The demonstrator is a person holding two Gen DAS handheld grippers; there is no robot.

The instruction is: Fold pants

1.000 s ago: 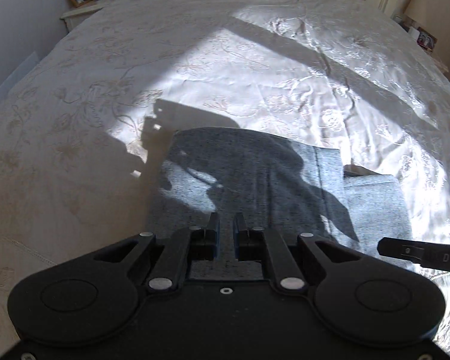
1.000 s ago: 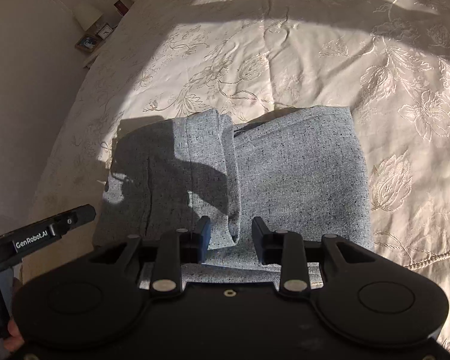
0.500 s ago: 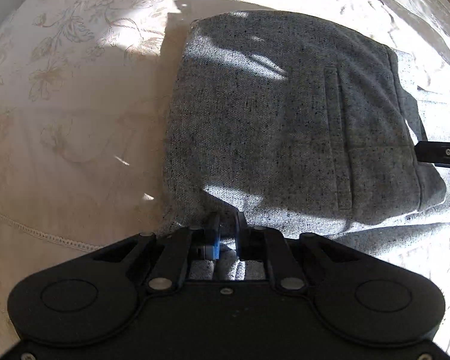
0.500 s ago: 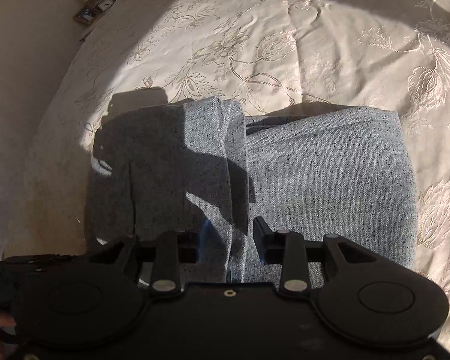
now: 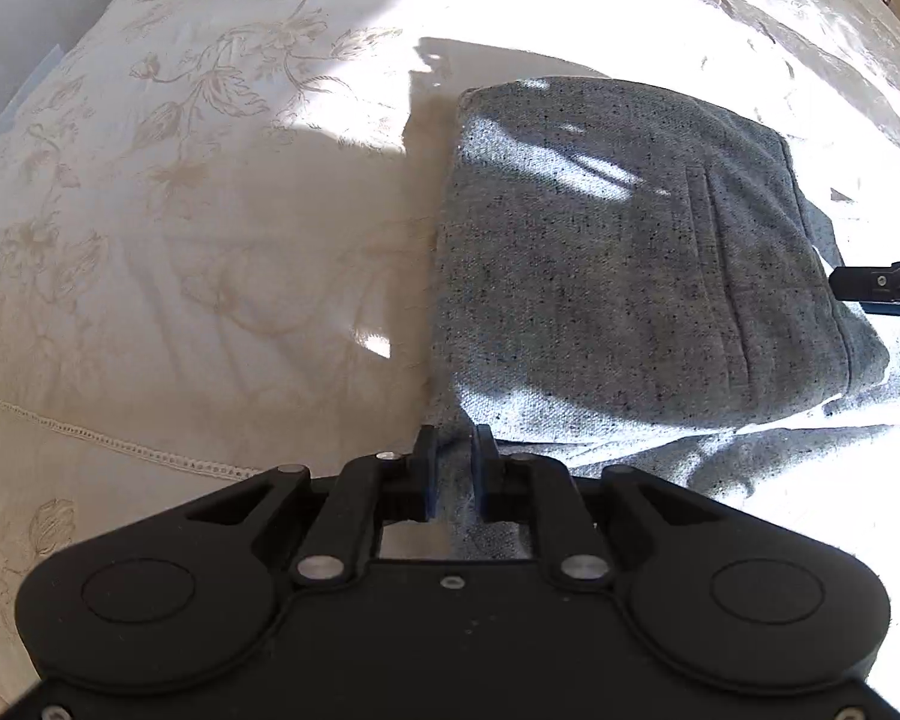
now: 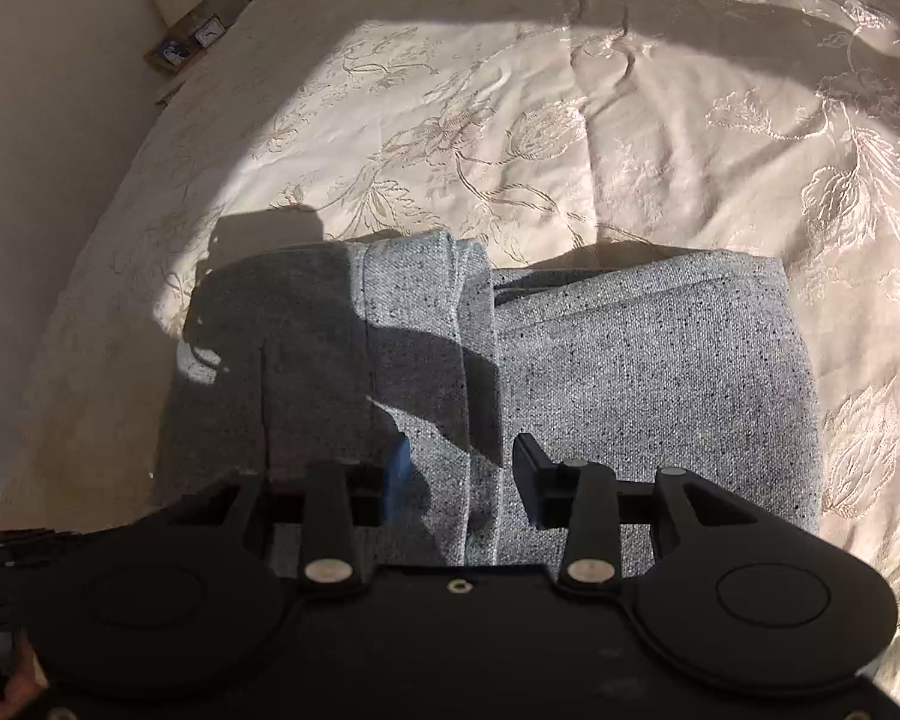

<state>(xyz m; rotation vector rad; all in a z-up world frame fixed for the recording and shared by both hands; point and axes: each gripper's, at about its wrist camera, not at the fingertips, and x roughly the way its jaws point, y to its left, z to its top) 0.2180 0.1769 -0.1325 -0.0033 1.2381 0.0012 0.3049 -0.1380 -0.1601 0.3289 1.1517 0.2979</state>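
The grey speckled pants [image 5: 618, 276] lie folded into a compact block on the cream bedspread [image 5: 210, 192]. In the left wrist view my left gripper [image 5: 453, 450] is shut on the near left corner of the pants, cloth pinched between the fingers. In the right wrist view the pants [image 6: 630, 372] show an upper folded layer on the left and a lower layer on the right. My right gripper [image 6: 461, 468] is open, its fingers straddling the edge of the upper fold, close over the cloth. The right gripper's tip [image 5: 882, 285] shows at the right edge of the left wrist view.
The embroidered bedspread [image 6: 570, 120] spreads all around the pants, with a bright patch of sunlight and hard shadows. A nightstand with a clock and frames [image 6: 192, 39] stands far left by the wall. The bed's lace seam [image 5: 120, 441] runs near the left gripper.
The left gripper dropped low to the pants' near left corner and closed on the cloth. The right gripper came closer over the fold edge and stayed open.
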